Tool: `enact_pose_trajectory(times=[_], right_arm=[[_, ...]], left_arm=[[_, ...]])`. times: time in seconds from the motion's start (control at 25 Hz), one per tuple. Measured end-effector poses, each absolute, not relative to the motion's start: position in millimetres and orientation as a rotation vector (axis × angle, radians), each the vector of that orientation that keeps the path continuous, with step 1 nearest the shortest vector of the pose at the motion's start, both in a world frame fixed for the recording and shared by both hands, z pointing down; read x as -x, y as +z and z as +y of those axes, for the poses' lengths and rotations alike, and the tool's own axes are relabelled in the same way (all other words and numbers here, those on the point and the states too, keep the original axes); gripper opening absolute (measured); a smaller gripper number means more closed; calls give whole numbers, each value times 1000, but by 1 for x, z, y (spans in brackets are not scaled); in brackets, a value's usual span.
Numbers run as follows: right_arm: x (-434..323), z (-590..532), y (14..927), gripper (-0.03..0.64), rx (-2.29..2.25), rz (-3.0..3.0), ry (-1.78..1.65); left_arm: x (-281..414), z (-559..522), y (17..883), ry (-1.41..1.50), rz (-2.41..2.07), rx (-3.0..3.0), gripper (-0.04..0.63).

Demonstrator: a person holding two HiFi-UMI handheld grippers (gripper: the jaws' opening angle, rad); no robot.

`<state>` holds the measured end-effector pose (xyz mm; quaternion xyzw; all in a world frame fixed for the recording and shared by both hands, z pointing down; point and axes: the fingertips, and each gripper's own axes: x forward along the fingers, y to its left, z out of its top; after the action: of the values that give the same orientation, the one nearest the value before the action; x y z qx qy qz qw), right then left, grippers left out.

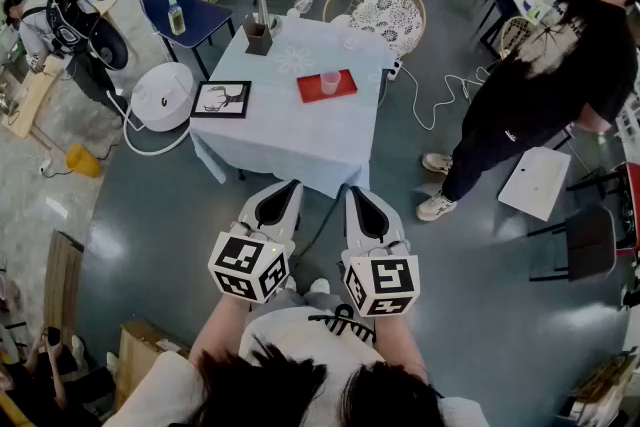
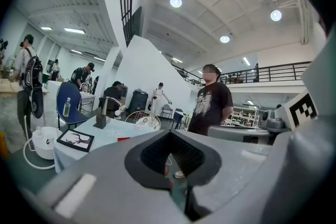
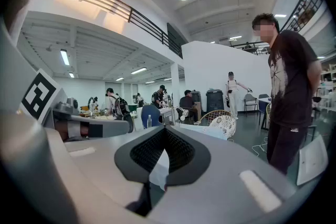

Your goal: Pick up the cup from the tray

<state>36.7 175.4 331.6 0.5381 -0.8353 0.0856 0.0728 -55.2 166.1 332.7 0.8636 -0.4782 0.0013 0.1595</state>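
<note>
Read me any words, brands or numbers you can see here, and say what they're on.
No text can be read.
Marker cubes: black-and-white square patterns, no letters.
Standing person's shirt: pale print, too blurred to read.
Bottle: label too small.
Framed picture: a drawing, no words visible.

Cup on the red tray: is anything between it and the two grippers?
Nothing visible. The cup sits on the tray; the left gripper and right gripper hang short of the table, only floor and its bare top between. The picture frame lies aside.
</note>
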Motion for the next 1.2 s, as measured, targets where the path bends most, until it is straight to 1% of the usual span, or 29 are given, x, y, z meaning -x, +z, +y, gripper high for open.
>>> enact_pose_trajectory(times=[0.12, 0.72, 1.08, 1.2], right_arm=[[-39, 176, 335, 25, -1615, -2524, 320], [-42, 177, 340, 25, -1580, -2487, 249], [-44, 176, 345, 26, -1503, -2528, 287], [-44, 177, 345, 42, -1461, -2565, 308]], left_arm=[[54, 168, 335, 9, -1368, -2466, 0], [45, 170, 336, 30, -1386, -2468, 0], [37, 168, 333, 12, -1410, -2452, 0], [31, 167, 333, 30, -1403, -2450, 0]])
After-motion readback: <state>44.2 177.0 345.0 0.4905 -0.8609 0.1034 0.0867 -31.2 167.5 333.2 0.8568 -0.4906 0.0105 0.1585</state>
